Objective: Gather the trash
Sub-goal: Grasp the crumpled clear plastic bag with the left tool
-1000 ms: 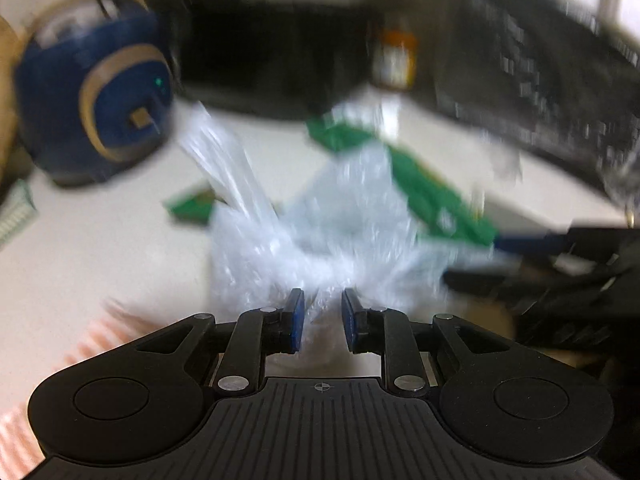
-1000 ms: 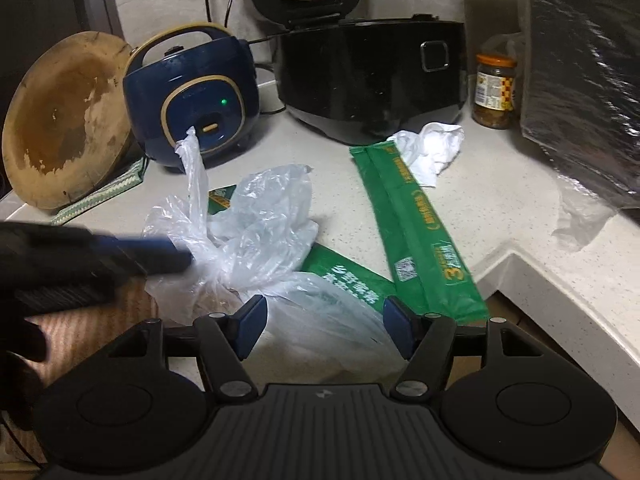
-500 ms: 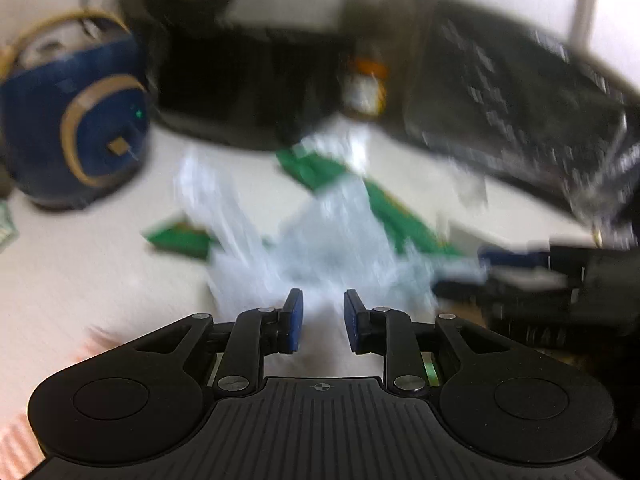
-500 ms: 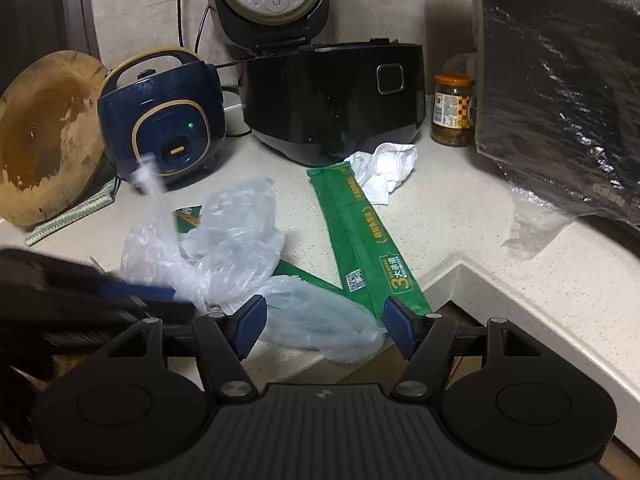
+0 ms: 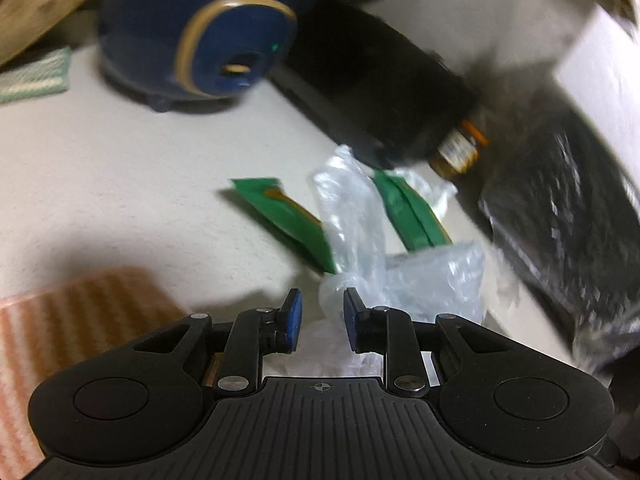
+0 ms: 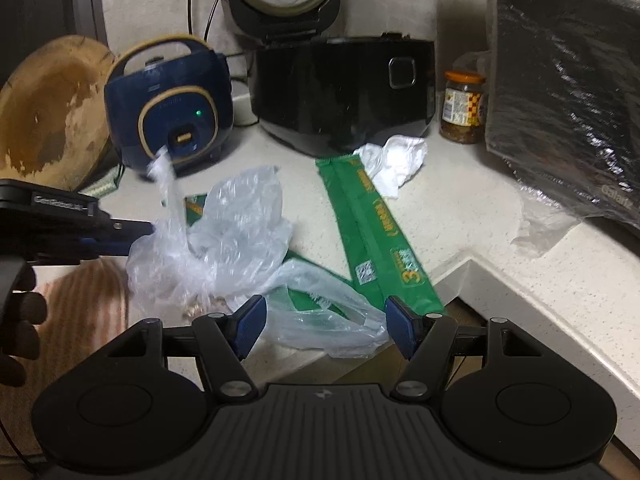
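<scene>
A crumpled clear plastic bag (image 6: pixel 224 240) lies on the white counter, over a green wrapper (image 6: pixel 376 232); a second green wrapper (image 5: pixel 288 216) shows beside it. A crumpled white tissue (image 6: pixel 396 160) lies behind the long wrapper. My left gripper (image 5: pixel 319 316) is nearly shut, with a fold of the bag (image 5: pixel 360 248) between its pads; it also shows from the side in the right wrist view (image 6: pixel 120 236) at the bag's left edge. My right gripper (image 6: pixel 324 326) is open and empty, just above the bag's near end at the counter edge.
A blue rice cooker (image 6: pixel 172 108), a black cooker (image 6: pixel 344 88) with its lid up, a jar (image 6: pixel 462 108) and a film-wrapped black appliance (image 6: pixel 568 100) stand at the back. A wooden board (image 6: pixel 48 112) leans at the left. A striped cloth (image 5: pixel 72 320) lies near the front left.
The left gripper has swung and tilted, staying at the bag; the bag's upright strip has shifted. The right gripper has drawn back a little and stayed open.
</scene>
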`<state>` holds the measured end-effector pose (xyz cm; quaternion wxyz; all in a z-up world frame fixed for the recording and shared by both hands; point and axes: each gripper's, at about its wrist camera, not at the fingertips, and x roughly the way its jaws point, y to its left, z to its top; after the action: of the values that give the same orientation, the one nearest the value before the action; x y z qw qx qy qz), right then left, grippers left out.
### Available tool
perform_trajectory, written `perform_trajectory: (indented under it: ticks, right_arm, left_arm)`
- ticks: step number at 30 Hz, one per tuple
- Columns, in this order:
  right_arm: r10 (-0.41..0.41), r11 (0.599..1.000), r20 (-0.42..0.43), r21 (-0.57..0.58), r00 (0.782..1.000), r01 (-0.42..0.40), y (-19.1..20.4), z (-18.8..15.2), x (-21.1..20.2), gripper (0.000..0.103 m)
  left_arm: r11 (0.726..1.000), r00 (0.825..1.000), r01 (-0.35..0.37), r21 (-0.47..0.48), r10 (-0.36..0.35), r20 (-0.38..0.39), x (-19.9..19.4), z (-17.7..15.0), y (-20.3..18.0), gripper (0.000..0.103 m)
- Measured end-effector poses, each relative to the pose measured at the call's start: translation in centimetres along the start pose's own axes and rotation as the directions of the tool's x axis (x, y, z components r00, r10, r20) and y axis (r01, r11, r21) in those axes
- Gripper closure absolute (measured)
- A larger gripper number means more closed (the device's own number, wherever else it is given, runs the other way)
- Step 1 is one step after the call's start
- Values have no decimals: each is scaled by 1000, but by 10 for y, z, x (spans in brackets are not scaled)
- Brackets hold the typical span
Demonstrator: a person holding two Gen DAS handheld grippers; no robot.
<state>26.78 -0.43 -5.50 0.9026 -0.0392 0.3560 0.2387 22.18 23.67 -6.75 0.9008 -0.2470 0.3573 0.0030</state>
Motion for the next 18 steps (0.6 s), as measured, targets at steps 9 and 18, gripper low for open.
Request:
perform_trajectory:
  ticks: [9, 18]
  right_arm:
    - [44, 997, -68, -53, 997, -48, 14, -9, 13, 37]
    - [57, 997, -102, -46, 993, -62, 12, -13, 21, 38]
  left_arm:
    - [958, 977, 204, 201, -187, -100, 9, -20, -40, 77]
    - [934, 969, 234, 271, -201, -144, 8, -28, -57, 76]
